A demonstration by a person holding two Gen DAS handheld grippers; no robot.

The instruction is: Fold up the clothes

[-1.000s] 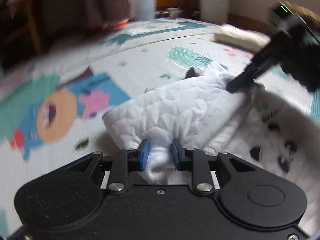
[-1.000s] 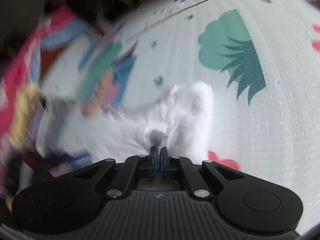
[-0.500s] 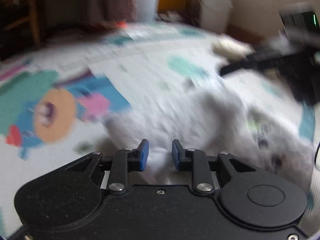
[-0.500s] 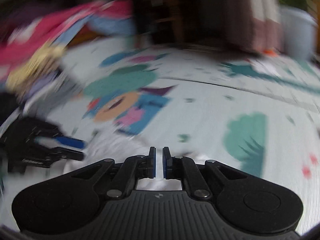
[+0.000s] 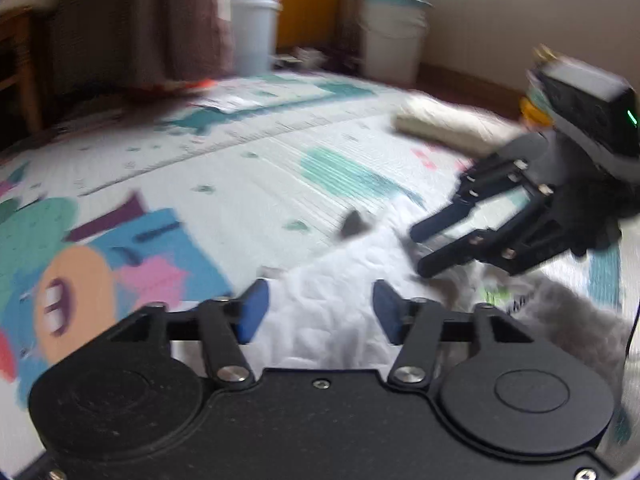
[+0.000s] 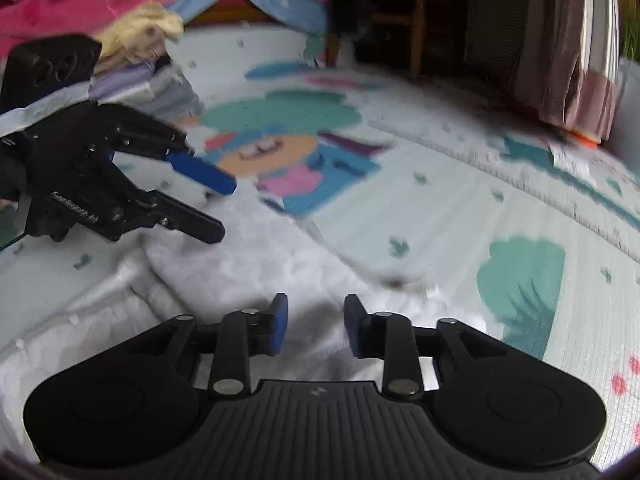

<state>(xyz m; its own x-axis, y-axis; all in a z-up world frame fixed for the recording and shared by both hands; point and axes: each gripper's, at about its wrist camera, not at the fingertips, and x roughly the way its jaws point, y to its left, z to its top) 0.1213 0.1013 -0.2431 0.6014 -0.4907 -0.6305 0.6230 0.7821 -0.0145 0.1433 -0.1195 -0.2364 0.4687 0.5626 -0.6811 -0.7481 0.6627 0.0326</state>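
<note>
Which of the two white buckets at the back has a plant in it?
The left bucket, next to the curtain, has green leaves rising from it; the right bucket has a teal lid instead.

Right gripper: jaws have just been opening and stand apart, nothing between the pads, over a white quilted garment lying on a patterned play mat. Left gripper, at left: jaws spread, empty, over the garment's far edge. A pile of clothes lies far left. A curtain hangs far right.
</note>
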